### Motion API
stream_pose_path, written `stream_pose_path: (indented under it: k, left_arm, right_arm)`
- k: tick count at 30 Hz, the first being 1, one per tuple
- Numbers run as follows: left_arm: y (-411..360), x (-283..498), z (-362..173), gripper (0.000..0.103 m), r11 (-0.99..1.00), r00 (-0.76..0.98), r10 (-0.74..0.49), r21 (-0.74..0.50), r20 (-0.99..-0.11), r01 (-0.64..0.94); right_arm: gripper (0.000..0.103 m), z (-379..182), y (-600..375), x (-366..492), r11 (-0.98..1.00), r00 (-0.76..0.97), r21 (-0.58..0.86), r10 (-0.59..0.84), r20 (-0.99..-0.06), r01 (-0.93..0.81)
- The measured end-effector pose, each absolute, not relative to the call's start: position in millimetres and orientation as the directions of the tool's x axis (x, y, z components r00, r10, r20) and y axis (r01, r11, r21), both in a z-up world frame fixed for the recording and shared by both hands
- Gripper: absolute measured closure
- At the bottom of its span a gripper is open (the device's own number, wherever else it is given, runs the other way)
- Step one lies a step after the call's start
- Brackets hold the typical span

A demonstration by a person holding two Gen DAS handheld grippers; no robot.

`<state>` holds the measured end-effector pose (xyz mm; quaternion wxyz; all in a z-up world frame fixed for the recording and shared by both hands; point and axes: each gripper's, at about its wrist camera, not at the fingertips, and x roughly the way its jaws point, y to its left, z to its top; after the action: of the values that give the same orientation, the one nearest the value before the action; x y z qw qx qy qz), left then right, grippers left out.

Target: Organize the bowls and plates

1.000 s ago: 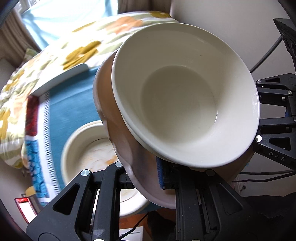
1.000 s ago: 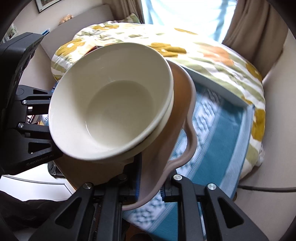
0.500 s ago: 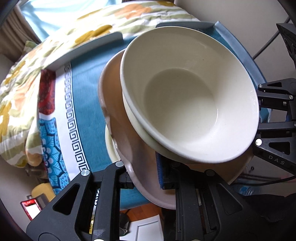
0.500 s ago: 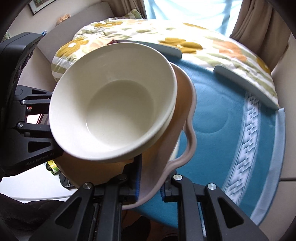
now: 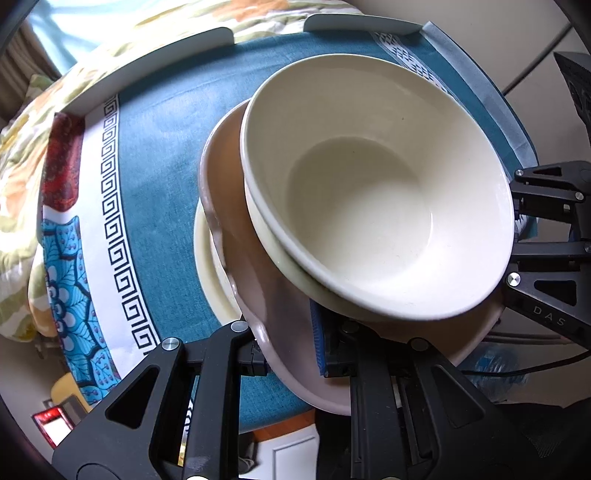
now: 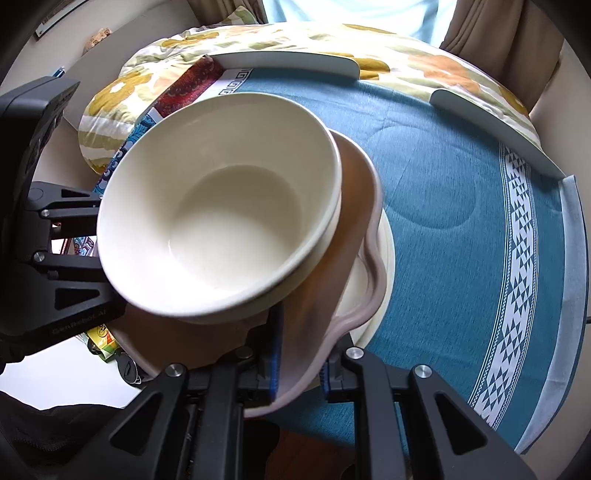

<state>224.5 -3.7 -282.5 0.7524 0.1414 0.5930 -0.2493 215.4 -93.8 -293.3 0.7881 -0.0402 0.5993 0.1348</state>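
Above the blue cloth point(image 5: 159, 177) both tongs point(image 5: 288, 354) point(image 6: 299, 365) clamp the pink plate point(image 5: 255, 295) – bowl point(image 5: 373, 206) upright.

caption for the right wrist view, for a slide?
Right gripper clamps the pink wavy-rimmed plate carrying stacked cream bowls, above a cream plate on the teal tablecloth.

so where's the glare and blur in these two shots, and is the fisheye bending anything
Left wrist view: soft sheen on the cream bowl rim at right, and the tablecloth key border curves strongly. Right wrist view: blown-out window at top, pink plate edge slightly smeared, white rails bowed.
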Motion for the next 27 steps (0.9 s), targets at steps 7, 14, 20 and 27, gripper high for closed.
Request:
stream_pose_path:
  k: [7,14,20,27]
  left_arm:
    - [-6.9,223.8,-286.3,0.089,0.836,0.182,-0.211,-0.08,-0.96,0.542]
    - [-12.7,228.2,-287.4,0.087,0.837,0.15,-0.174,-0.066,-0.973,0.543]
    - [-18.5,237.8,-288.7,0.082,0.828,0.078,-0.149,-0.081,-0.986,0.555]
    - [-27.0,245.6,-286.8,0.051,0.796,-0.028,-0.184,-0.166,-0.983,0.582]
  right_arm:
    - [0.088,-295.0,-98.8,213.8,0.96,0.257,0.101,0.17,-0.951,-0.261]
    - [0.086,-294.9,-97.0,218.8,0.956,0.208,0.107,0.167,-0.964,-0.273]
    - [0.086,-296.9,-98.6,224.1,0.956,0.159,0.134,0.18,-0.971,-0.261]
    - [0.08,-297.4,-92.7,230.7,0.948,0.098,0.143,0.177,-0.979,-0.285]
